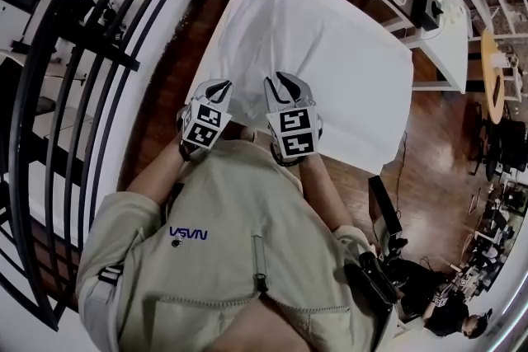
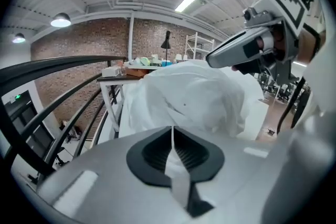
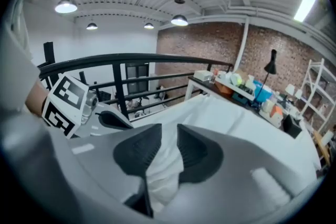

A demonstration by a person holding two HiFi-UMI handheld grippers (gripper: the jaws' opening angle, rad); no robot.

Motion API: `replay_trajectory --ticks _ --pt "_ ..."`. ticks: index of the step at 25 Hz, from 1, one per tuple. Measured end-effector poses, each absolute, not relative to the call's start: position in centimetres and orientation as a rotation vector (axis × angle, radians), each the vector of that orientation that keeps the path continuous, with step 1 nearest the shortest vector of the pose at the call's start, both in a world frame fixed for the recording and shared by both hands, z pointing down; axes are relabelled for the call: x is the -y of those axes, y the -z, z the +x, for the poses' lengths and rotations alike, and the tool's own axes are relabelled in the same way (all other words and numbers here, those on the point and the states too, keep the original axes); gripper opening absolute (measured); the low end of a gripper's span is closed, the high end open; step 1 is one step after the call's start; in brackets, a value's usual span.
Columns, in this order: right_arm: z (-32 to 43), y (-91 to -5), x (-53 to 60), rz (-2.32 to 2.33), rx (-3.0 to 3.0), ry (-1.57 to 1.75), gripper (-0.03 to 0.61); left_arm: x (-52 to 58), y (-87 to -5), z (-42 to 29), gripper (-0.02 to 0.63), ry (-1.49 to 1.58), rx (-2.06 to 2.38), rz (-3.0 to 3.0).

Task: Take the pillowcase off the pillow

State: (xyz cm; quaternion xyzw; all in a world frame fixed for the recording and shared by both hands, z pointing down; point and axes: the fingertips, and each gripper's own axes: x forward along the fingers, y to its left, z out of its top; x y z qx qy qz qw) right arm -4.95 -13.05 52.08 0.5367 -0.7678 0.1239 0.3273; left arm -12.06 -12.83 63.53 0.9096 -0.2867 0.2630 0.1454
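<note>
Left gripper [image 2: 172,132], jaws shut on a pillowcase [image 2: 194,97] fold, should hold firm while right gripper [image 3: 169,134], jaws part-open with cloth slack between them, regrips.

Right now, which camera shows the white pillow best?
The head view: almost the whole pillow shows, lying on the table. The left gripper view shows only a rumpled mound; the right gripper view, a foreshortened part.

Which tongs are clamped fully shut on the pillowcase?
The left tongs: closed tight on a thin fold of pillowcase. The right tongs gape, cloth bunched between.
</note>
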Motion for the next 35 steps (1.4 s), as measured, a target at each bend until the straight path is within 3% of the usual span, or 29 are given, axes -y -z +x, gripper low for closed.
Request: replay_trajectory --ticks 3,6,11,13,16,18,27,35 --pt "-2.8 -51.2 13.4 1.507 1.942 -0.289 0.094 14.4 -61.0 -12.4 0.017 -0.688 0.852 2.606" --pt "-1.4 -53.3 12.7 1.500 1.846 -0.353 0.142 15.1 -58.4 -10.6 0.033 -0.606 0.794 2.651" --pt "-1.1 -55.4 12.3 1.466 1.787 -0.349 0.142 13.8 -57.9 -5.8 0.187 -0.646 0.578 2.723" --pt "-1.0 -55.6 12.5 1.472 1.771 -0.326 0.117 13.1 -59.2 -4.6 0.158 -0.725 0.527 2.733" --pt "-0.1 -55.0 12.4 1.523 1.762 -0.310 0.037 12.8 -60.7 -4.5 0.030 -0.818 0.552 2.800" --pt "1.4 -54.3 12.3 1.584 1.751 -0.304 0.008 12.9 -60.5 -5.1 0.021 -0.823 0.564 2.830" --pt "8.7 -53.9 9.6 1.827 1.655 -0.416 0.006 12.6 -59.2 -7.3 0.018 -0.746 0.639 2.825" --pt "7.5 -57.0 8.7 1.696 1.736 -0.411 0.008 11.7 -62.2 -7.7 0.020 -0.888 0.741 2.704"
